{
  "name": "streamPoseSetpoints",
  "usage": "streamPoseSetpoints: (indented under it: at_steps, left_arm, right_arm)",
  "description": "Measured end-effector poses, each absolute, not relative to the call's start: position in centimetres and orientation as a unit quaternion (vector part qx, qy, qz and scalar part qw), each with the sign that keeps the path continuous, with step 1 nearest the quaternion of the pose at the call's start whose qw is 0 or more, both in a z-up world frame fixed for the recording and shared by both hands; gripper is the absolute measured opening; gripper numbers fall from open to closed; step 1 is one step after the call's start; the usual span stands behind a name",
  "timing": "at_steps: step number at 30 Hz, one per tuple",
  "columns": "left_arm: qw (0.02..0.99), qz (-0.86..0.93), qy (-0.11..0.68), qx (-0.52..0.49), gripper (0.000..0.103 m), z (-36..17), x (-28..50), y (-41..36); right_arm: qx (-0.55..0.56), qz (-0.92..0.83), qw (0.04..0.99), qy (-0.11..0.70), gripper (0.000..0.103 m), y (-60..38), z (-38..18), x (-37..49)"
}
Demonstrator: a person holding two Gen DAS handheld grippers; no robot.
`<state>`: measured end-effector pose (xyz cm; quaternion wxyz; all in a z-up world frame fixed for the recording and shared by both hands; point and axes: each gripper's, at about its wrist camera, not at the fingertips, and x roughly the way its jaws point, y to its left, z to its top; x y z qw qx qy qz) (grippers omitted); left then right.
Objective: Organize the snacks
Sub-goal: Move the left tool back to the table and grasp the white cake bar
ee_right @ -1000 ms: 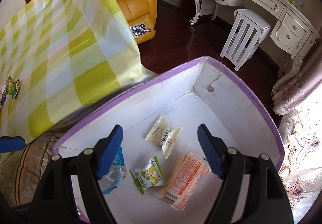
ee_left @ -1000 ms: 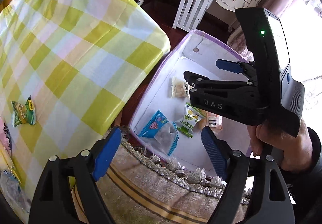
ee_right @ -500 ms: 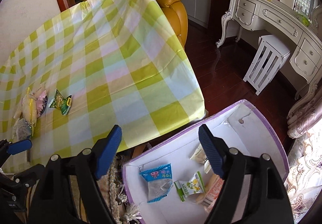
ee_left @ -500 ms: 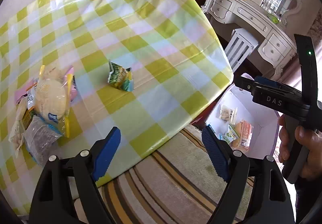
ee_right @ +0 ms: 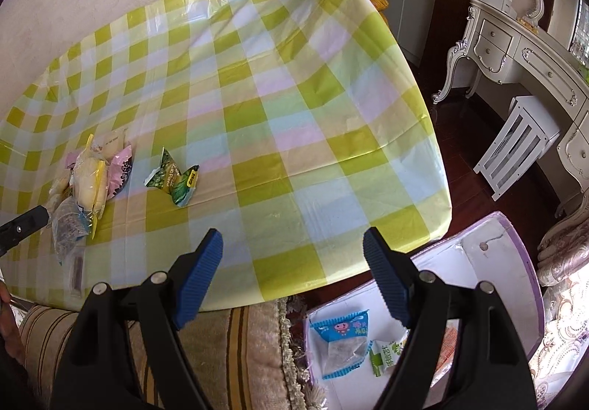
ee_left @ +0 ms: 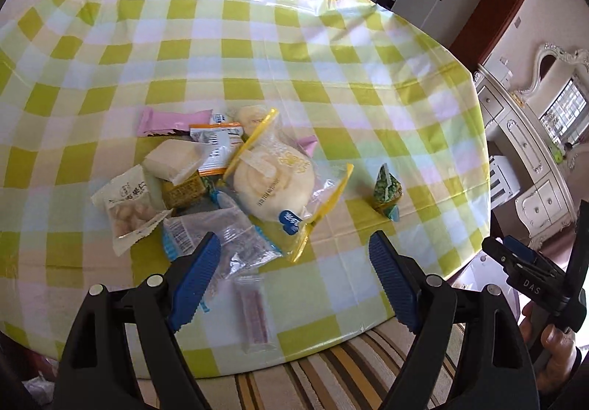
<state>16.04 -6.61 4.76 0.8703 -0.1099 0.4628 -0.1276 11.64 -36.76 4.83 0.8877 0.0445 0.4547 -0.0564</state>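
Both grippers have been swung away from the purple-rimmed box (ee_right: 515, 262) and back over the checked tablecloth (ee_left: 331, 60), so a drop-off looks finished and a fresh pick is being lined up. Nothing is being carried: the left gripper (ee_left: 294, 277) is spread wide with nothing between its blue pads, and the right gripper (ee_right: 292, 273) is likewise held wide and empty, also seen at about 3 o'clock in the left view.

Snack-wise, a messy pile (ee_left: 221, 181) is seen just ahead of the left gripper, around 11 to 12 o'clock: a round pale bun in a clear bag with yellow edges (ee_left: 274, 181), a pink wrapper (ee_left: 173, 121) at the back, a white pouch (ee_left: 127, 203) on the 9 o'clock side, and a clear crinkly bag (ee_left: 235, 240) nearest the pads. A slim reddish bar (ee_left: 254, 314) is laid between the fingers. Off at 2 o'clock, well apart from the pile, a small green packet (ee_left: 386, 191) is sitting alone.

A blue packet (ee_right: 340, 340) and a green-and-white one (ee_right: 384, 354) are already in the box, beside the table's edge. Plenty is left to be moved, probably; soft, slippery film is to be expected.
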Motion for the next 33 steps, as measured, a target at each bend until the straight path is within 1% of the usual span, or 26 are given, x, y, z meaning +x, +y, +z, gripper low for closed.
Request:
streamPoseSetpoints:
  at_steps: [11, 16, 18, 23, 28, 33]
  left_arm:
    - [0.870, -0.077, 0.452, -0.181, 0.079, 4.4, 17.5, -0.3]
    - [0.857, -0.066, 0.456, -0.231, 0.078, 3.6, 18.7, 1.9]
    - [0.853, -0.061, 0.457, -0.245, 0.074, 3.3, 19.4, 2.4]
    - [0.821, -0.068, 0.474, -0.311, 0.068, 1.8, 21.9, 3.5]
    - [0.789, -0.055, 0.496, -0.358, 0.068, 0.1, 24.6, 3.9]
    - [0.776, -0.031, 0.515, -0.363, 0.067, -1.1, 26.5, 3.5]
  right_arm:
    - [0.039, -0.011, 0.890, 0.454, 0.079, -33.2, 4.7, 13.4]
    - [0.032, 0.015, 0.891, 0.452, 0.079, -31.1, 4.6, 14.1]
    - [0.030, 0.024, 0.892, 0.451, 0.078, -30.4, 4.5, 14.4]
    - [0.017, 0.046, 0.894, 0.446, 0.079, -28.3, 4.4, 15.1]
    - [-0.015, 0.074, 0.899, 0.432, 0.078, -25.6, 4.7, 15.4]
    - [-0.035, 0.106, 0.898, 0.425, 0.079, -22.5, 4.9, 16.2]
